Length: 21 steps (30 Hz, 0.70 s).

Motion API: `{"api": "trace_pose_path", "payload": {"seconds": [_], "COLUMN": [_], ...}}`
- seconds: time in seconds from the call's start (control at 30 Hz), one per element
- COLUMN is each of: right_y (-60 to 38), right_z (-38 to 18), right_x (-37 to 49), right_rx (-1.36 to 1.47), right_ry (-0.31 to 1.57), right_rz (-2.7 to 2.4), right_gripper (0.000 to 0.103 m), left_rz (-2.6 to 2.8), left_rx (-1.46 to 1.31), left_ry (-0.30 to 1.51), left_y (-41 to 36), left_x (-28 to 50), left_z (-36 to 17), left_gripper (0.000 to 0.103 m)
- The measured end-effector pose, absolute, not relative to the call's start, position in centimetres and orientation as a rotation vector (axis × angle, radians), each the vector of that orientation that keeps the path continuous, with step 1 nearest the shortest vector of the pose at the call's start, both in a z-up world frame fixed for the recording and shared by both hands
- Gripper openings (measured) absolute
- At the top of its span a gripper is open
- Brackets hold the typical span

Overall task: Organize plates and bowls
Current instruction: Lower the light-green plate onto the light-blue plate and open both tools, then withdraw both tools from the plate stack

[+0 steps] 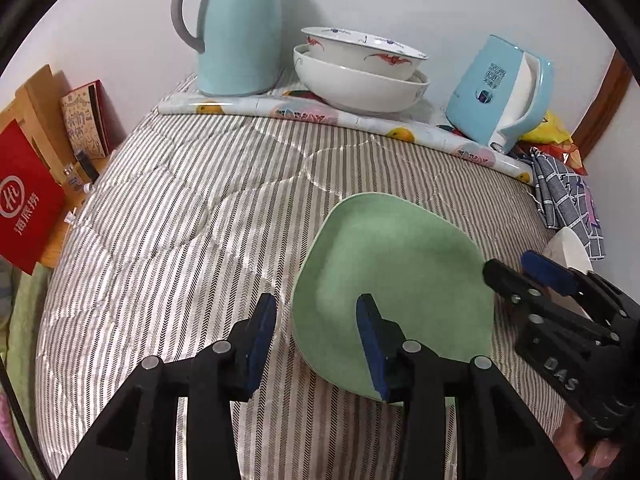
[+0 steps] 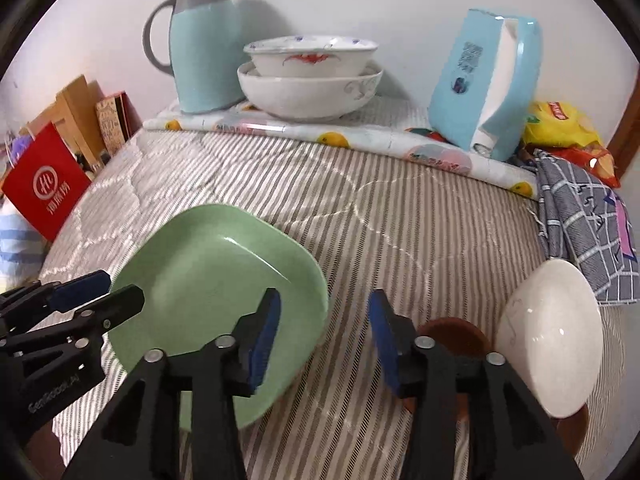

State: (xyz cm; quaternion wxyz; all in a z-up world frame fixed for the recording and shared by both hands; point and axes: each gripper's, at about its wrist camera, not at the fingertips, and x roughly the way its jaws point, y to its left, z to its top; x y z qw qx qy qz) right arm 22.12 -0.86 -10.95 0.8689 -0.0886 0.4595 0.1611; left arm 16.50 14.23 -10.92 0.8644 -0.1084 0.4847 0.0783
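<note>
A green squarish plate (image 1: 396, 272) lies on the striped quilt; it also shows in the right wrist view (image 2: 212, 280). My left gripper (image 1: 316, 344) is open, its right finger over the plate's near edge, its left finger beside the plate. My right gripper (image 2: 324, 336) is open and empty over the quilt, just right of the plate. A white bowl (image 2: 552, 340) lies tipped on its side at the right, by a brown dish (image 2: 452, 336). Two stacked white bowls (image 1: 360, 72) stand at the back, also seen in the right wrist view (image 2: 310, 80).
A light blue thermos jug (image 1: 240, 28) and a blue kettle (image 1: 500, 96) stand on a fruit-print cloth (image 1: 304, 114) by the wall. A checked cloth (image 2: 588, 216) and snack bags (image 2: 560, 128) lie at the right. A red bag (image 1: 24, 196) and boxes stand at the left.
</note>
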Motion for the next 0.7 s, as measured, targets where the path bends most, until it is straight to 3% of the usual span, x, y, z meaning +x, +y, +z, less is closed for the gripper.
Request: {"api": "trace_pose_path", "payload": {"seconds": [0.27, 0.5, 0.7], "right_y": [-5.8, -12.5, -18.1], "right_z": [-8.1, -5.3, -5.3], "right_x": [19.7, 17.0, 15.7], "right_rx": [-0.105, -0.045, 0.024], "right_ry": [0.885, 0.805, 0.844], "right_rz": [0.294, 0.154, 0.082], "right_gripper": [0.063, 0.063, 0.063], "left_rz": [0.155, 0.121, 0.034], "left_rx": [-0.207, -0.163, -0.177], "left_ry": [0.936, 0.871, 0.900], "left_y": [12.6, 8.5, 4.4], "left_x": [15.0, 14.5, 14.8], "left_z": [-8.4, -6.3, -6.1], "left_gripper": [0.040, 0.040, 0.040]}}
